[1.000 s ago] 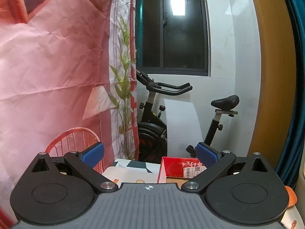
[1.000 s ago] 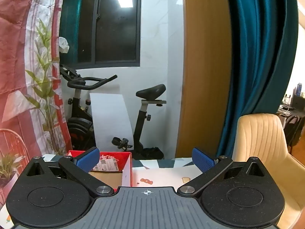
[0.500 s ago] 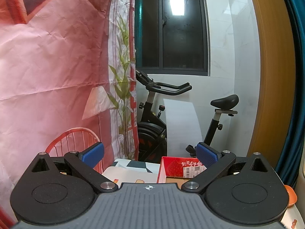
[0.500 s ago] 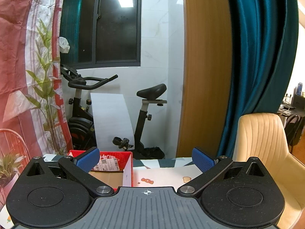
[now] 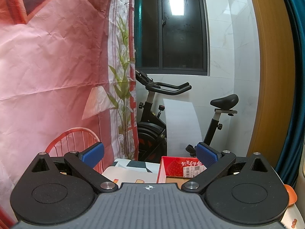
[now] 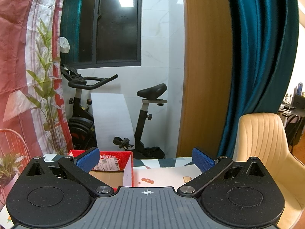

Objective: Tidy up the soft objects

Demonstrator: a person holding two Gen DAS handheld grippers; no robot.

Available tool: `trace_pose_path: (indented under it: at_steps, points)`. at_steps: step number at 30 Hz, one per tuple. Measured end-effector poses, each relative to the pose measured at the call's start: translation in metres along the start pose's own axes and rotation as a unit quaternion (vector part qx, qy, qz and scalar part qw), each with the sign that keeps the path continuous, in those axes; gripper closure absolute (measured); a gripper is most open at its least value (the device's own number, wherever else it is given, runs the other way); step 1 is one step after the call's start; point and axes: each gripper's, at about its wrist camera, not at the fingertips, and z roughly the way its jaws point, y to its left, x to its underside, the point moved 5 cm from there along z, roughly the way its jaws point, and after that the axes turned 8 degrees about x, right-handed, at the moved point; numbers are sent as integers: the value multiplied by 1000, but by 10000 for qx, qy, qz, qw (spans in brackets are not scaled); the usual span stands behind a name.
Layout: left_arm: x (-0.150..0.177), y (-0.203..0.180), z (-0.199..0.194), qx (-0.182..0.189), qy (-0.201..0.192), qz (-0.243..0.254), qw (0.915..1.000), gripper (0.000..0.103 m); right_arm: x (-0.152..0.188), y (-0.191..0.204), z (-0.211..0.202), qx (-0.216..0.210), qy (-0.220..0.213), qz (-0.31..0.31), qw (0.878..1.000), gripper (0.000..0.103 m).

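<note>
No soft objects show in either view. My left gripper (image 5: 150, 155) is open and empty, held level above the table. My right gripper (image 6: 145, 159) is open and empty too. A red cardboard box (image 5: 176, 168) with a shipping label stands open on the table, just ahead of the left gripper's right finger. In the right wrist view the box (image 6: 114, 162) lies behind the left finger. Its inside is mostly hidden by the gripper bodies.
A white tablecloth (image 6: 164, 177) with small prints covers the table. A pink printed backdrop (image 5: 47, 76) hangs at the left. An exercise bike (image 5: 156, 114) stands behind the table. A cream chair (image 6: 266, 143) is at the right, beside a teal curtain (image 6: 263, 57).
The right wrist view has shifted slightly. The left gripper has barely moved. Both grippers stay open and empty.
</note>
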Motion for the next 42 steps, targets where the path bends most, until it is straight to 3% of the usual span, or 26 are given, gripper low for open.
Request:
trace_pose_path:
  at_steps: [42]
  points:
    - [1,-4,-1,16,-2,26,10000,0,0,0,-1,-11,1,0,10000,0]
